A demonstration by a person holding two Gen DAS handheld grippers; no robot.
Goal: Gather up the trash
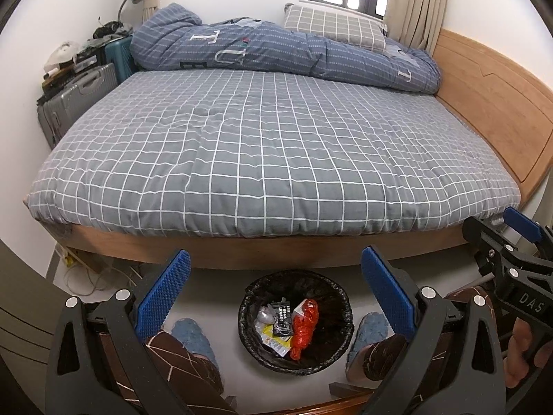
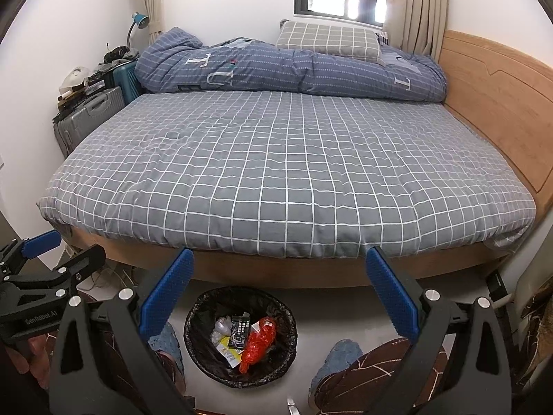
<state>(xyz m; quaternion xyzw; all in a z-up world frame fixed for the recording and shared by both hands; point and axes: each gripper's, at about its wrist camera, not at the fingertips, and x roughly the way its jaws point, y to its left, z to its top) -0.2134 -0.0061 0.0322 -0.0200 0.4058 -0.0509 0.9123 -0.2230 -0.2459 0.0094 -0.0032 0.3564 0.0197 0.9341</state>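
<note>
On the floor just in front of the bed (image 1: 262, 145) stood the trash bin (image 1: 340, 297), lined with a black bag; we saw a red crumpled wrapper (image 1: 304, 325), a yellow packet (image 1: 276, 340) and clear plastic (image 1: 264, 316) lying inside it. We held the left gripper (image 1: 274, 297) above the bin, its blue pads (image 1: 162, 294) spread wide and gripping nothing. The right gripper (image 2: 278, 294) hung beside it, equally wide apart and empty. Our slippered feet (image 1: 191, 337) flanked the bin.

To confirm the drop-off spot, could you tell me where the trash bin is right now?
In both wrist views the trash bin sits on the floor beside the bed, between the person's blue slippers.
</note>
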